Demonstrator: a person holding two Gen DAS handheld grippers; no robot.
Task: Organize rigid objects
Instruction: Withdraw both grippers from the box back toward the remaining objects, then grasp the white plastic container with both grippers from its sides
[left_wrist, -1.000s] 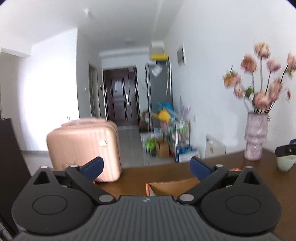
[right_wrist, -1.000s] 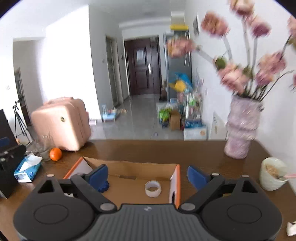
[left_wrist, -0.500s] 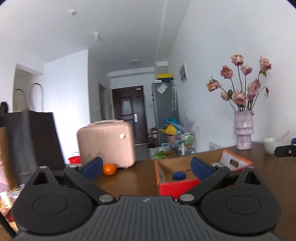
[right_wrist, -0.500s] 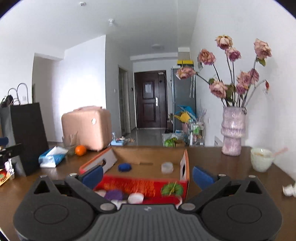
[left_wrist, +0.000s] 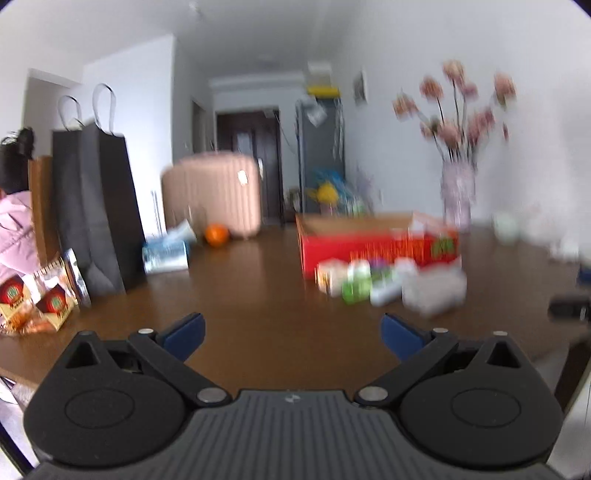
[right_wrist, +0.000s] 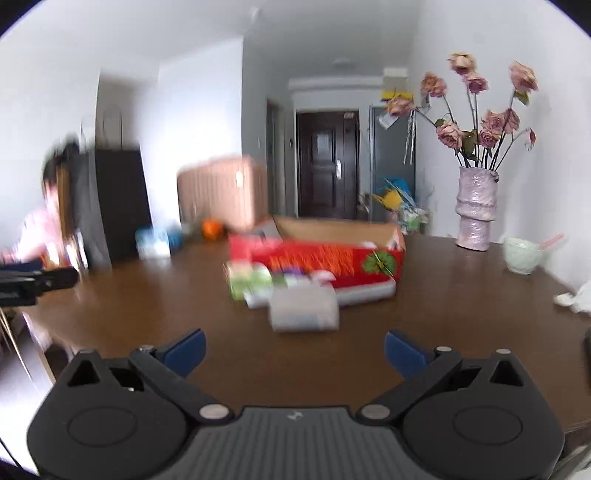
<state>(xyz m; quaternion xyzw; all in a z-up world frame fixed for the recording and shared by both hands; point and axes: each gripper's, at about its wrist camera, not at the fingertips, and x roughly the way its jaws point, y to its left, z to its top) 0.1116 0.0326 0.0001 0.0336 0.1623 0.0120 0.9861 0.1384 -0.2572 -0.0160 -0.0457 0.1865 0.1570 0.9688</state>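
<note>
Blue-padded fingers of the left claw (left_wrist: 291, 332) stand wide apart with nothing between them, over bare brown tabletop (left_wrist: 258, 295). The right claw (right_wrist: 293, 349) is likewise released and empty; its jaws have just been opening to their widest.

Both views now sit lower and further back than a second ago: then the cameras looked over the box's edge, with the left one close to the suitcase, whereas now a broad stretch of tabletop lies between the claws and everything else.

Beyond that stretch, a blurred cluster of small containers (right_wrist: 284, 291) lies on the tabletop just in front of the red cardboard box (right_wrist: 325, 258); white, green and purple pieces show, but the blur hides what each is. These were out of view a second ago.

To the left stand a tissue pack (left_wrist: 166, 253), an orange (left_wrist: 217, 233) and dark paper bags (left_wrist: 99, 206), with a person's pink sleeve (left_wrist: 14, 229) at the edge. The pink suitcase (left_wrist: 214, 192) is behind. On the right stand the vase of roses (right_wrist: 475, 210) and a pale bowl (right_wrist: 522, 254).
</note>
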